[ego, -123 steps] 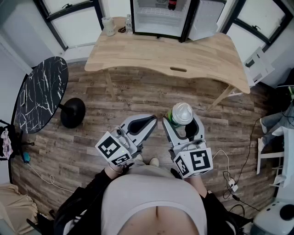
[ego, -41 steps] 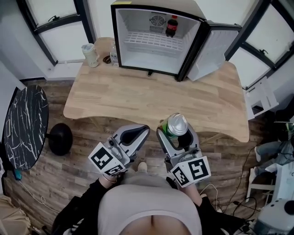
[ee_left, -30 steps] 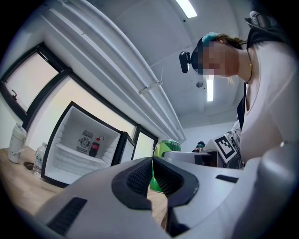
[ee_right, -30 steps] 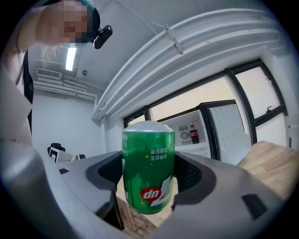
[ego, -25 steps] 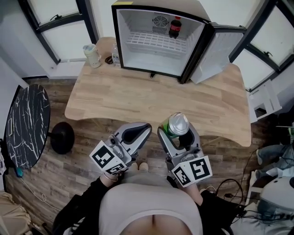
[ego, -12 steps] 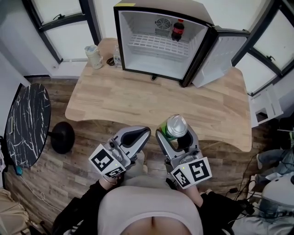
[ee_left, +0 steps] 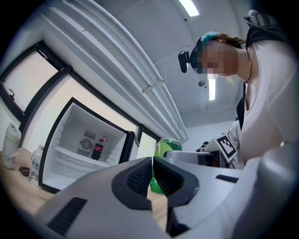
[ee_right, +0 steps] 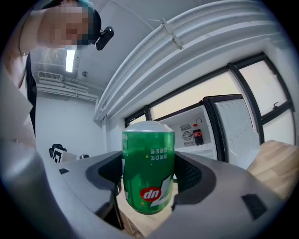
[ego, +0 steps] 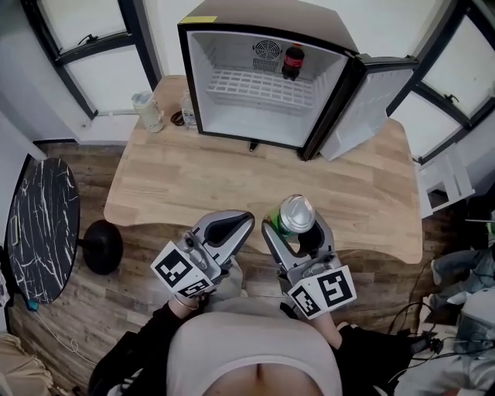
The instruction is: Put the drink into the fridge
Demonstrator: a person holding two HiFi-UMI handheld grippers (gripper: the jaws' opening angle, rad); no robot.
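Gripping a green can (ee_right: 148, 168) between its two jaws, the right gripper (ego: 296, 226) hangs over the near edge of the wooden table (ego: 232, 170), well apart from the fridge (ego: 263, 11). The left gripper (ego: 244, 220) is just beside it, jaws pressed together with nothing between them. The fridge stands at the table's far side with its door (ego: 363, 100) swung open. A cola bottle (ego: 291, 62) stands at the back inside. A cup (ego: 147, 110) sits left of the fridge.

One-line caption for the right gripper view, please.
Right gripper clamps a green can, label upside down; behind, the open fridge holds a cola bottle.
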